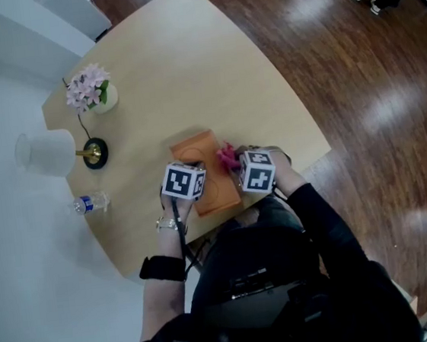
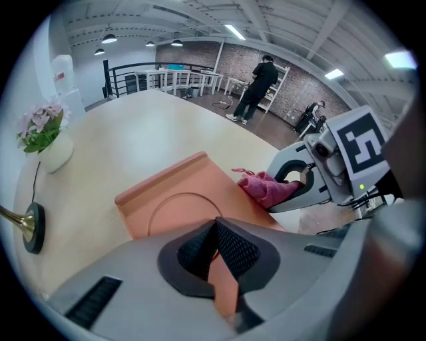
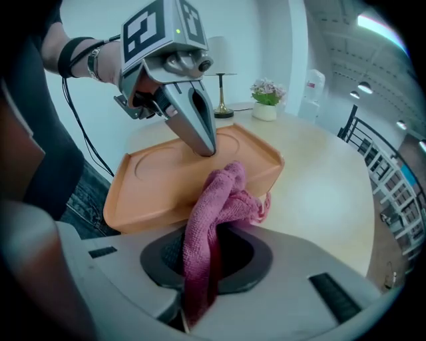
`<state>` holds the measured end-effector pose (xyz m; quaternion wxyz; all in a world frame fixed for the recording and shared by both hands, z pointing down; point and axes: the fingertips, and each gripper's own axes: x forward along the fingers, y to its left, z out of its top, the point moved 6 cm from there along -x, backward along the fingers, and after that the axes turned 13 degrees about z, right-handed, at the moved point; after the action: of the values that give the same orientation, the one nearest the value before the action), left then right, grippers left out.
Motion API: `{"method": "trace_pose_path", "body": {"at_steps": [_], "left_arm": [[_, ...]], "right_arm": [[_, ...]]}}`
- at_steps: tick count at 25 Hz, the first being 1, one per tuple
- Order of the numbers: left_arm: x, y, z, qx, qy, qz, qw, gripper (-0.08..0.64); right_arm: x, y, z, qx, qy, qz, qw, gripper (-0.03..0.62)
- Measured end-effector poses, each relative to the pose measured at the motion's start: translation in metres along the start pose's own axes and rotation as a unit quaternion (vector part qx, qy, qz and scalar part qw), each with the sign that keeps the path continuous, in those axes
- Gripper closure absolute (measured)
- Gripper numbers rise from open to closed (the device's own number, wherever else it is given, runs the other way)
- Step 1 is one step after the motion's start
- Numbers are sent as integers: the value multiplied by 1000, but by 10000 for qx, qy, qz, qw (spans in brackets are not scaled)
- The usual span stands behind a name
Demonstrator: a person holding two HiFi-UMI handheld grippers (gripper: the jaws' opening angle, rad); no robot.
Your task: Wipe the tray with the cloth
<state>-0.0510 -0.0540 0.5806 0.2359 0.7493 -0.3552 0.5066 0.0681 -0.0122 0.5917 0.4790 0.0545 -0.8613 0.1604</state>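
Note:
An orange tray (image 1: 198, 151) lies near the table's front edge. My left gripper (image 2: 214, 232) is shut on the tray's near rim (image 2: 225, 288), and the rim's thin edge runs up between its dark pads. My right gripper (image 3: 212, 248) is shut on a pink cloth (image 3: 214, 203). The bunched cloth hangs from its jaws at the tray's right rim (image 3: 269, 162); whether it touches the rim I cannot tell. In the left gripper view the right gripper (image 2: 301, 181) and the cloth (image 2: 266, 188) sit at the tray's right edge. In the head view the cloth (image 1: 227, 155) shows between the two marker cubes.
A pot of pink flowers (image 1: 95, 90), a white lamp (image 1: 47, 152) with a dark round base (image 1: 94, 154) and a water bottle (image 1: 88, 203) stand on the round table's (image 1: 187, 70) left side. Wooden floor (image 1: 373, 94) lies to the right. A person (image 2: 256, 86) stands far off.

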Motion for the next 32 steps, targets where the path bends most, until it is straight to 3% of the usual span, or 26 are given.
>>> {"method": "trace_pose_path", "body": {"at_steps": [13, 18, 22, 25, 29, 32], "left_arm": [[0, 1, -2, 174, -154, -73, 9997, 555], [1, -1, -1, 162, -220, -69, 9996, 555], [1, -6, -2, 76, -250, -87, 9996, 555], [1, -8, -2, -61, -286, -47, 9996, 555], [-10, -7, -20, -318, -218, 54, 9992, 555], [-41, -6, -47, -677, -432, 306, 9963, 557]], "right_arm": [[33, 93, -40, 186, 335, 830, 9958, 531], [23, 101, -39, -39, 416, 1046, 9936, 531], [10, 97, -37, 9, 201, 1404, 9899, 529], [-16, 69, -22, 97, -210, 1162, 9930, 529], [-36, 7, -3, 262, -488, 313, 9980, 528], [-45, -38, 17, 206, -554, -178, 9981, 528]]}}
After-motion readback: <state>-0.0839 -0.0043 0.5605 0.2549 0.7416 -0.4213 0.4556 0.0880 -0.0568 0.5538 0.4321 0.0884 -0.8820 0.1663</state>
